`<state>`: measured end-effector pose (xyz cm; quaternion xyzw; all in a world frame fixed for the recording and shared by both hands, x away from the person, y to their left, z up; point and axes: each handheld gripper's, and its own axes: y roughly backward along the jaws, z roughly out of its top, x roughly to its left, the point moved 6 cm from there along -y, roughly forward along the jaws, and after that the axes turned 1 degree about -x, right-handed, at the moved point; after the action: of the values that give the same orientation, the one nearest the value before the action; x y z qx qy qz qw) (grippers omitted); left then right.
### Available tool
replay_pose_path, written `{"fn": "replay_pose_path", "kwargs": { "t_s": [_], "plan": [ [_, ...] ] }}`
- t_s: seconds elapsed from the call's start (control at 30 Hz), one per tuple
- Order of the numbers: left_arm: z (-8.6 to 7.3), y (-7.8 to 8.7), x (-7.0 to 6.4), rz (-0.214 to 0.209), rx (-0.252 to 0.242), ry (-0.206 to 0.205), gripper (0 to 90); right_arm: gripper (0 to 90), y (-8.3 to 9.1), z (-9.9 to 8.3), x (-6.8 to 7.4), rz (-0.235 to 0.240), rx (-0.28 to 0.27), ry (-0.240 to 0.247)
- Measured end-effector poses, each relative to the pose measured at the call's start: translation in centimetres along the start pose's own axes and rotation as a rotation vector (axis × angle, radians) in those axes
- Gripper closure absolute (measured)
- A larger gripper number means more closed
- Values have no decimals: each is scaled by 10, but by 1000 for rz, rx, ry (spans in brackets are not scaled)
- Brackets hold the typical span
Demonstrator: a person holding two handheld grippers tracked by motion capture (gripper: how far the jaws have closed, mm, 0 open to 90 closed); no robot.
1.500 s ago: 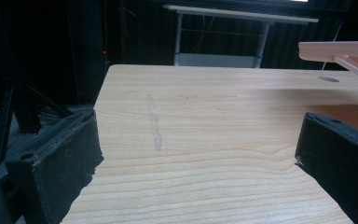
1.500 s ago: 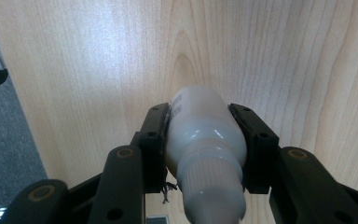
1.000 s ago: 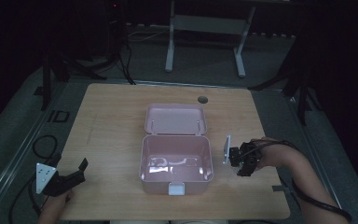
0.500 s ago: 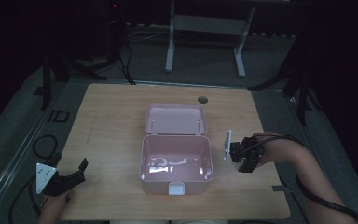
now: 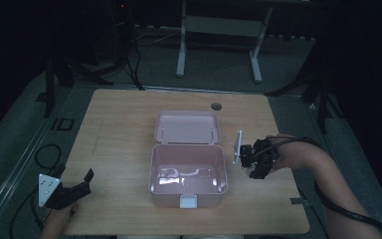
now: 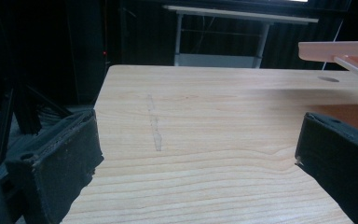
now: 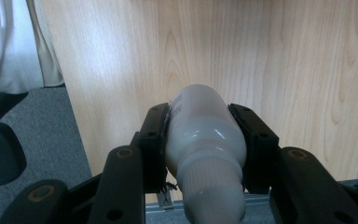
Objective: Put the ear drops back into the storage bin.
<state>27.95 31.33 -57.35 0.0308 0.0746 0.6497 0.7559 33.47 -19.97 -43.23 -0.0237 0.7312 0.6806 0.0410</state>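
The right gripper (image 7: 205,140) has its two black jaws pressed against the sides of a smooth white plastic bottle (image 7: 203,140), which sits lengthwise between them with its ribbed cap end toward the camera and its rounded bottom pointing away over the light wooden table (image 7: 270,60). In the right gripper view the bottle's sides touch both pads, and a strip of printed label shows on its left flank; beyond it lie the table's edge and grey carpet. In the high view the right gripper (image 5: 255,160) is held in the person's right hand (image 5: 283,152) just beside the right wall of the open pale pink plastic box (image 5: 188,172), above the table (image 5: 119,129), with a cable trailing back along the forearm. The pink box stands near the middle of the table, its hinged lid (image 5: 187,127) laid back flat behind it and a small white latch at its front wall; faint shapes lie inside the box, too dim to tell. The left gripper (image 5: 72,191) rests well apart from the box, near the table's front left corner, its grey three-cornered plate at its outer side. In the left gripper view its jaws stand wide apart with nothing between them, bare wood stretching ahead and the pink lid's edge (image 6: 338,49) showing at the upper right.
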Motion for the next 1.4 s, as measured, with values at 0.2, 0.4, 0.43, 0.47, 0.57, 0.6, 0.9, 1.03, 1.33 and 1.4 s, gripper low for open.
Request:
{"fn": "replay_pose_path", "kwargs": {
  "t_s": [0.2,0.4,0.43,0.47,0.57,0.6,0.9,1.03,1.33,1.4],
  "plan": [
    [0,0,0,1,2,1,4,596,7,10,1,-6,-5,22],
    [0,0,0,-1,1,-1,4,596,16,23,2,-5,-17,52],
    [0,0,0,-1,1,-1,4,596,17,25,2,-4,-15,58],
    [0,0,0,-1,2,0,4,596,18,28,2,-6,-13,61],
    [0,0,0,0,1,2,4,596,21,36,1,-6,-10,73],
    [0,0,0,-1,2,2,4,596,23,39,1,-6,-13,79],
    [0,0,0,-4,0,3,4,596,28,60,2,-4,-16,118],
    [0,0,0,-4,0,4,4,596,27,69,2,-2,-24,140],
    [0,0,1,-5,-1,4,4,596,26,89,3,9,-40,174],
    [0,0,1,-5,-1,5,4,596,24,93,4,14,-44,176]
  ]
}}
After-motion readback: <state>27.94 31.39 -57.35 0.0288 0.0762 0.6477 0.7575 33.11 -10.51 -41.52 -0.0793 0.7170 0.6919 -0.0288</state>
